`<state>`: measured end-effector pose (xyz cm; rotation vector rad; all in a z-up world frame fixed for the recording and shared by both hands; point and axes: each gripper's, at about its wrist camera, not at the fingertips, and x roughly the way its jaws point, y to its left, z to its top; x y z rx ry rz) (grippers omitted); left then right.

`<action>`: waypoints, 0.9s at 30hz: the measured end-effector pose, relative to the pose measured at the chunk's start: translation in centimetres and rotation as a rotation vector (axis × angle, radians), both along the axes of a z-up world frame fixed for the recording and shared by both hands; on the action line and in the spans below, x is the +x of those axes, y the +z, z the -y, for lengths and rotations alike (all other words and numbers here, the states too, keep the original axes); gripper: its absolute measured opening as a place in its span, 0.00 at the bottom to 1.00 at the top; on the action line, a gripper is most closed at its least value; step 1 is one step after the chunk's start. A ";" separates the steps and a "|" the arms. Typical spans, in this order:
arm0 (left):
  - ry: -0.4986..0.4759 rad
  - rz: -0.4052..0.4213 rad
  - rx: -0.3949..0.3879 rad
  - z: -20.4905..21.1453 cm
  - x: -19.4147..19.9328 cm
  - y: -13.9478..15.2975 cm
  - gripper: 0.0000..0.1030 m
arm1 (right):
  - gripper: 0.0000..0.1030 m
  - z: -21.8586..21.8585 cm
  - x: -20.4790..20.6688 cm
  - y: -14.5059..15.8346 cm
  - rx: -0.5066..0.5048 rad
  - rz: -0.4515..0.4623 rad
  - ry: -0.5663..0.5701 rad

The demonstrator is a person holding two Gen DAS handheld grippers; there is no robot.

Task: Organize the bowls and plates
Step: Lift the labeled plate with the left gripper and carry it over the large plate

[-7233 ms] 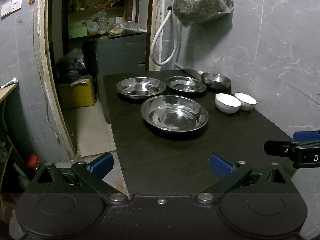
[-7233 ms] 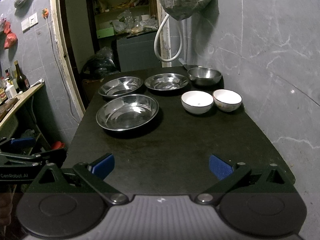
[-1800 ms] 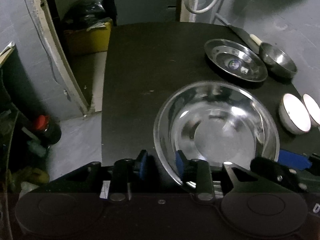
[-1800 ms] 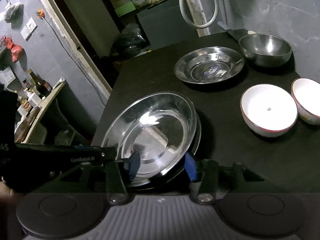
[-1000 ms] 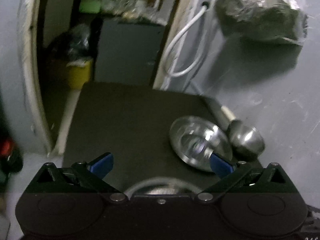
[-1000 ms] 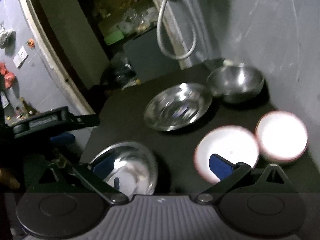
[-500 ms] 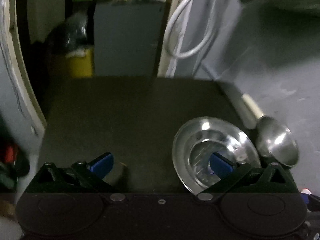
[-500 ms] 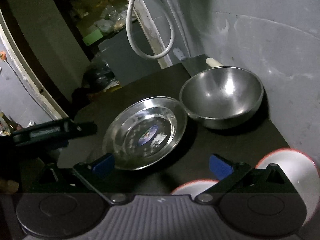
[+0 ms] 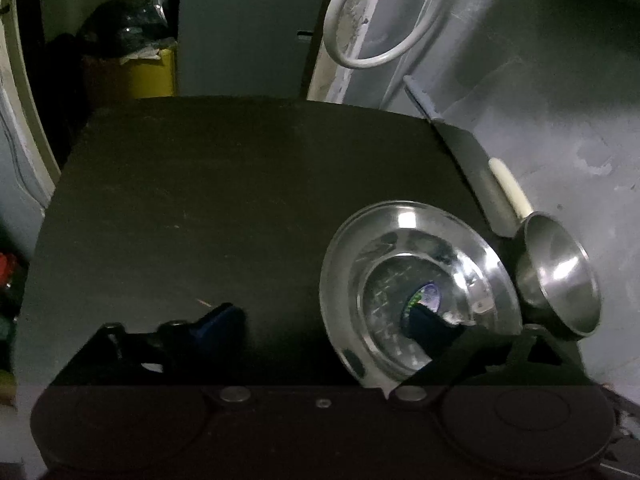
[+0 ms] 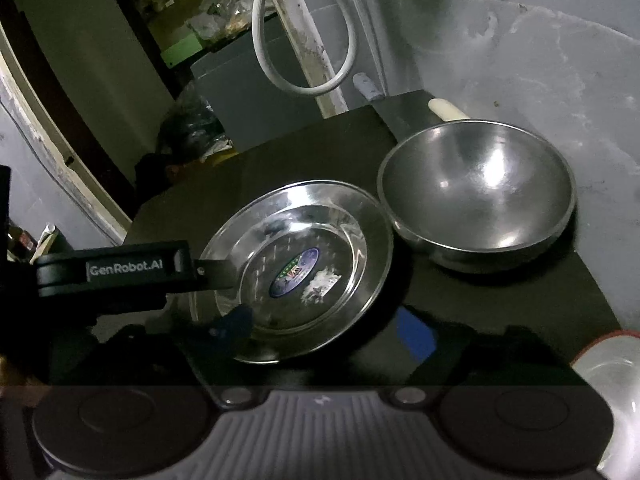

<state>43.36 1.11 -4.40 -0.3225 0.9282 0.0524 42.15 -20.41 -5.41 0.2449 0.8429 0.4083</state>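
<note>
A steel plate (image 9: 380, 280) with a sticker in its middle lies on the black table (image 9: 200, 200), beside a deeper steel bowl (image 9: 560, 280). My left gripper (image 9: 320, 320) straddles the plate's left rim, one pad inside the plate and one on the table, jaws closing, pads apart from the rim. In the right wrist view the plate (image 10: 320, 232) and the steel bowl (image 10: 476, 196) touch rims. My right gripper (image 10: 324, 326) straddles the plate's near rim, jaws closing, no pad pressing. One of the left gripper's fingers (image 10: 208, 270) reaches over the plate's left edge.
A knife with a cream handle (image 9: 508, 188) lies behind the steel bowl against the grey wall. A white bowl (image 10: 612, 364) shows at the lower right. A white hose (image 9: 360, 40) hangs on the wall; a yellow bin (image 9: 132, 68) stands past the table's far edge.
Both grippers have come closer and lower onto the stickered plate, and their jaws have narrowed around its rim. The left finger now lies over the plate.
</note>
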 end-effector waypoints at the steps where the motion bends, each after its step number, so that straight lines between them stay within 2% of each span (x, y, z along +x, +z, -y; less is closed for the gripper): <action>1: 0.006 -0.001 -0.008 0.0 0.1 0.0 0.79 | 0.70 0.0 0.1 -0.1 0.001 -0.001 -0.002; 4: 0.006 -0.003 -0.033 -0.2 0.1 -0.2 0.71 | 0.67 0.0 0.3 -0.2 -0.003 -0.017 -0.021; 7: 0.005 -0.001 -0.057 -0.4 0.0 -0.4 0.62 | 0.56 0.1 0.4 -0.3 -0.006 -0.021 -0.040; 10: -0.003 0.005 -0.089 -0.7 -0.1 -0.5 0.46 | 0.45 0.0 0.5 -0.3 -0.008 -0.024 -0.045; 12: -0.011 0.008 -0.096 -0.7 -0.2 -0.5 0.40 | 0.37 -0.1 0.6 -0.3 -0.009 -0.026 -0.045; 14: -0.027 0.014 -0.102 -0.7 -0.5 -0.5 0.29 | 0.30 -0.1 0.5 -0.2 -0.005 -0.026 -0.042; 20: -0.059 0.019 -0.068 -0.4 -1.9 -0.1 0.28 | 0.29 -0.3 -0.3 0.1 -0.005 -0.010 -0.020; 27: -0.068 0.024 -0.074 -0.8 -3.1 0.2 0.26 | 0.29 -0.5 -1.3 0.6 -0.014 0.019 -0.009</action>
